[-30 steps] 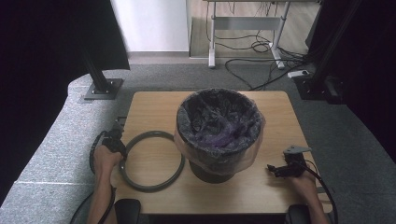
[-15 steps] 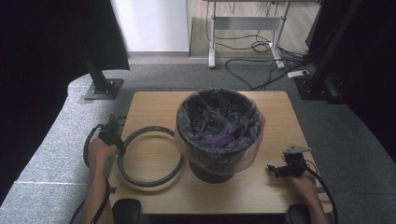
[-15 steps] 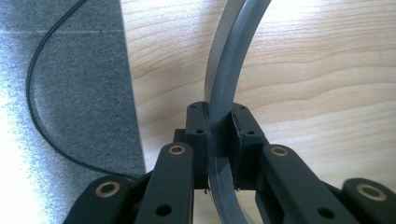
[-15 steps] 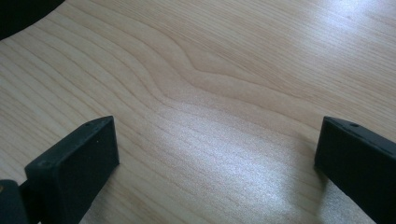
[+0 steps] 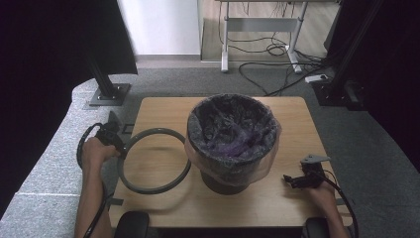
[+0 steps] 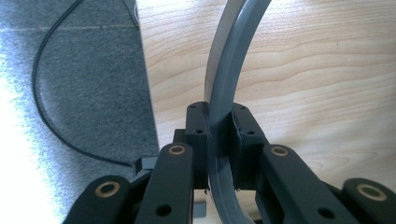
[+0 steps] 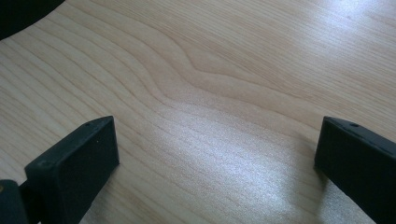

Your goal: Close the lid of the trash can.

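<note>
Grey plastic, a thin band of it, runs between the pads of my left gripper (image 6: 219,140) in the left gripper view, and both jaws are pressed tight against it from either side. That close look gives me the ring's (image 6: 229,60) flat, ribbed profile curving away over pale wood, with a black cable on the grey carpet to the side. From the high view I get what the close look cannot: the ring (image 5: 154,160) is a full hoop, held at its left edge by my left gripper (image 5: 116,144), its left side lifted and its near right arc down by the tabletop. It sits over the left part of the table (image 5: 163,111), just beside the bin (image 5: 230,136), a dark tub lined with a clear bag whose edge drapes over the rim. Farther right, my right gripper (image 5: 293,180) rests low near the table's front right corner. In the right gripper view its jaws stand wide apart over bare wood grain, my right gripper (image 7: 217,154) holding nothing.
</note>
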{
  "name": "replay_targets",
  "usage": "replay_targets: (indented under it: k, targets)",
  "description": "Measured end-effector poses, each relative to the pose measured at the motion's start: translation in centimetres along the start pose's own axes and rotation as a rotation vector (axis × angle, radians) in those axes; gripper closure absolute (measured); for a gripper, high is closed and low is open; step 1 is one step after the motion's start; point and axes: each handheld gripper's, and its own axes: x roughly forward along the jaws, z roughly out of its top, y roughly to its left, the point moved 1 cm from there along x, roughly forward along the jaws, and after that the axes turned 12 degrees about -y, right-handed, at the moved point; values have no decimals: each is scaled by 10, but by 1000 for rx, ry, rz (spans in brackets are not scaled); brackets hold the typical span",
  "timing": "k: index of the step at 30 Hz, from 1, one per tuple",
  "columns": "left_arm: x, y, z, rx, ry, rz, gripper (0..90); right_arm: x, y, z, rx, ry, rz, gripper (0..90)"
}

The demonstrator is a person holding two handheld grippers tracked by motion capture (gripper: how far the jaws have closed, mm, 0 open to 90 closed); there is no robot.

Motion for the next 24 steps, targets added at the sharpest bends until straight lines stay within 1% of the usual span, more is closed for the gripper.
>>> replay_targets:
  k: [1,2,3,4,8,15,17,24]
  targets:
    - [0,0,0,0,0,0,797,0,0,0,0,0,0,0]
    - [-9,2,2,-2,0,3,797,0,0,0,0,0,0,0]
    - [-9,2,2,-2,0,3,797,0,0,0,0,0,0,0]
    - [-16,3,3,-2,-1,5,797,0,0,0,2,-1,-1,0]
    - [-35,5,6,-4,-15,17,797,0,0,0,2,0,0,0]
    - [-64,7,9,-15,-33,24,797,0,0,0,3,0,0,0]
    - [-71,8,10,-21,-32,20,797,0,0,0,2,0,0,0]
    - [-91,8,12,-21,-20,14,797,0,0,0,2,0,-1,0]
